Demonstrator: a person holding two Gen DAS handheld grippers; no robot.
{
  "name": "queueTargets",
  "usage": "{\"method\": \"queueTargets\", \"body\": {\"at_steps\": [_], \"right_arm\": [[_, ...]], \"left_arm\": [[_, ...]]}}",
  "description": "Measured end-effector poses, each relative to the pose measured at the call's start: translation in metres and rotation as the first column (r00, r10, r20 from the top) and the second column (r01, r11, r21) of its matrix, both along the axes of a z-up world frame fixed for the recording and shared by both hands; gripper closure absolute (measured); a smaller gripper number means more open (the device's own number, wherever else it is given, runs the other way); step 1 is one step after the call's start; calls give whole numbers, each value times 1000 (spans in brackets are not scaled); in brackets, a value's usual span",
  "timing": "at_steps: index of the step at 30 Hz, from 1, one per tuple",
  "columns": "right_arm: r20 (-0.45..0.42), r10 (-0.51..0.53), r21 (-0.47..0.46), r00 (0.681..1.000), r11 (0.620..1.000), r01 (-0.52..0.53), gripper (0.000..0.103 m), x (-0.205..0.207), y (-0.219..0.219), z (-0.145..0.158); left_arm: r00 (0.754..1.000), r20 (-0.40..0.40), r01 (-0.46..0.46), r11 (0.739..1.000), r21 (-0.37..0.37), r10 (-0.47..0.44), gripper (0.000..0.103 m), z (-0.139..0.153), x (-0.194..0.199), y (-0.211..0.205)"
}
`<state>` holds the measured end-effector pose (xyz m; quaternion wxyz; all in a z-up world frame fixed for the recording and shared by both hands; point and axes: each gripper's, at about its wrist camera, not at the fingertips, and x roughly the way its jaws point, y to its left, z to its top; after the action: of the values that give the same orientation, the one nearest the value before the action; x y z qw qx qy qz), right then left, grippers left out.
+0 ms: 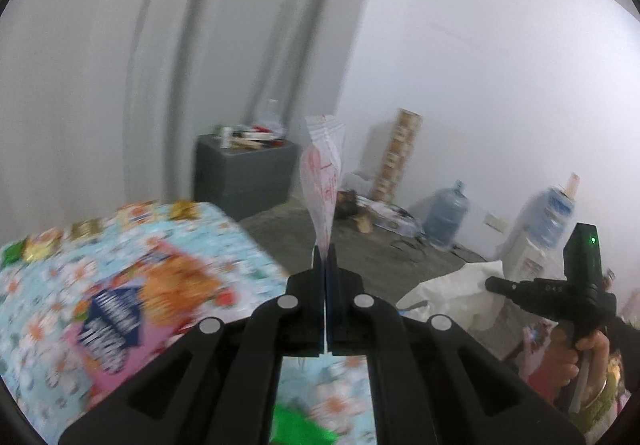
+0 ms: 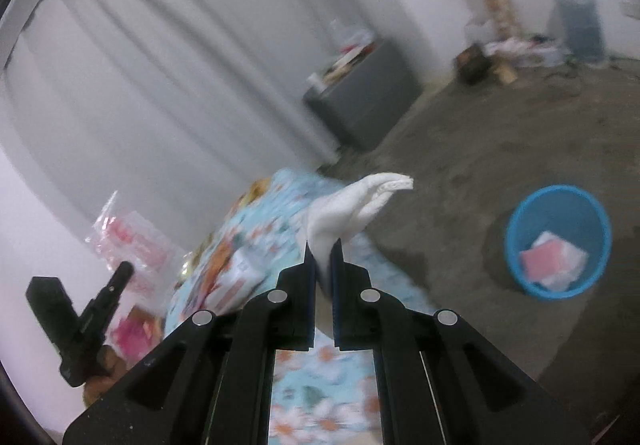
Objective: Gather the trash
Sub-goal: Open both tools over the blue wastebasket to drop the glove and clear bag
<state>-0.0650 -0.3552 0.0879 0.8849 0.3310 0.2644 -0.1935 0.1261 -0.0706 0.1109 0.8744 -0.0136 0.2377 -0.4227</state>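
Note:
My left gripper (image 1: 325,251) is shut on a clear plastic wrapper with red print (image 1: 322,181), which stands up from the fingertips above the floral table edge. That wrapper (image 2: 128,241) also shows at the left of the right wrist view, in front of the other gripper's body. My right gripper (image 2: 323,245) is shut on a crumpled white tissue (image 2: 352,205) that sticks out past its tips. On the floor to the right stands a blue bin (image 2: 558,241) with pink and white trash inside. More wrappers and snack packs (image 1: 116,309) lie on the floral tablecloth (image 1: 40,285).
A grey cabinet (image 1: 244,173) with clutter on top stands by the curtain. Water jugs (image 1: 446,213), a tall cardboard stack (image 1: 398,153) and loose items sit along the far wall. A hand (image 1: 576,357) holds the right gripper's handle at the lower right, beside a white bag (image 1: 452,297).

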Motion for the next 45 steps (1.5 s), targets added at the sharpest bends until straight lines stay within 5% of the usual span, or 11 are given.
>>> {"method": "queueTargets", "body": {"at_steps": [6,12,18,22,24,25,26,30,38,45], "right_arm": [[-22,-191,-17,981,982,190,98,-62,-48,0],[-95,-306,43,947,950,311,98,-89,-101,-36],[-194,-366,90,910,917,388,97,-84,-150,-83],[-257,-386,97,886,902,421,94,-78,-187,-111],[-292,-385,111,875,895,431,80,-71,-207,-133],[-309,-380,123,872,893,433,74,-69,-214,-144],[-339,-381,132,860,886,445,60,-66,-223,-160],[-466,-400,113,790,858,501,56,-64,-240,-194],[-442,-432,80,786,854,514,48,-75,-218,-182],[-386,-423,-40,819,895,444,32,-67,-174,-134]], "left_arm": [[976,-3,217,971,97,-218,103,3,-25,-106],[899,-200,426,881,204,-389,103,-35,-32,-236],[840,-297,537,773,336,-454,103,-97,-44,-343],[825,-346,559,730,394,-446,102,-139,-39,-399],[821,-365,567,703,430,-439,96,-164,-39,-425],[827,-376,558,697,450,-419,80,-176,-37,-434],[828,-388,555,695,457,-406,65,-184,-37,-441],[838,-415,528,716,456,-354,64,-203,-28,-447],[856,-356,506,752,423,-375,43,-162,-31,-406],[875,-284,478,793,378,-392,25,-105,-42,-344]]}}
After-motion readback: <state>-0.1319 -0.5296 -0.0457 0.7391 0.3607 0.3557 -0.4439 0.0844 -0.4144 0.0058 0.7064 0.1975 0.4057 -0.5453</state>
